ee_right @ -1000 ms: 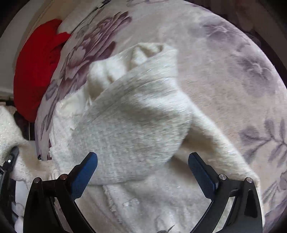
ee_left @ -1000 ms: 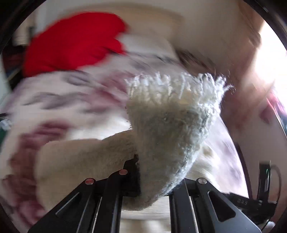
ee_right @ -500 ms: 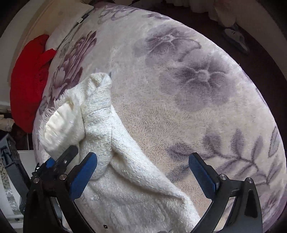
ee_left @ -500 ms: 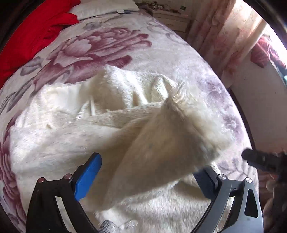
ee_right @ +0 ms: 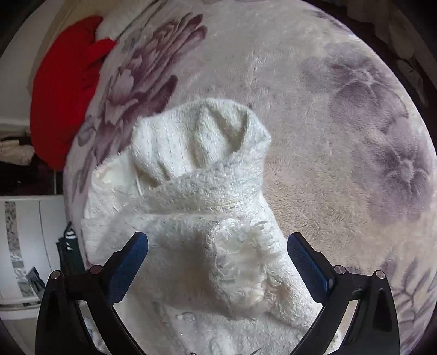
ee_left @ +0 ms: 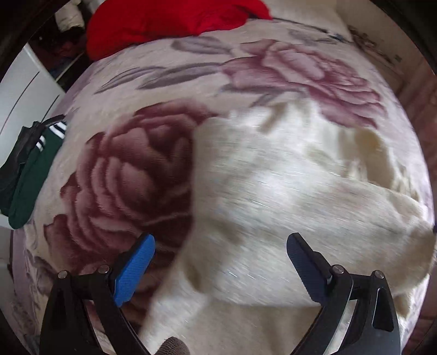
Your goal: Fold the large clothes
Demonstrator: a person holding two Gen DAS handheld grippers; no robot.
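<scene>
Already the fluffy cream garment (ee_right: 202,213) lies in a loose heap on the floral blanket (ee_right: 314,114), filling the centre and lower middle of the right wrist view, with one folded-over flap bulging toward the upper centre and a softer lump of fabric sagging between the blue pads at the bottom. The right gripper (ee_right: 217,258) stands with its jaws wide apart above this lump, and the pads appear to press on nothing. Seen from the left wrist, the same garment (ee_left: 286,191) spreads across the centre and right of a motion-blurred frame, its left edge running beside a large dark pink rose printed on the blanket (ee_left: 131,177). The left gripper (ee_left: 220,259) is likewise spread wide, one pad over the rose and the other over the cream cloth, gripping nothing. A red cloth (ee_left: 169,19) sits at the top of that frame, and a dark green garment (ee_left: 27,185) with white stripes hangs at the left edge. My judgement is that the folding is only partly done: a sleeve or side panel seems to have been laid over the body, but the pile is rumpled and uneven. Smoothing, further folds and squaring the bundle look to remain.
</scene>
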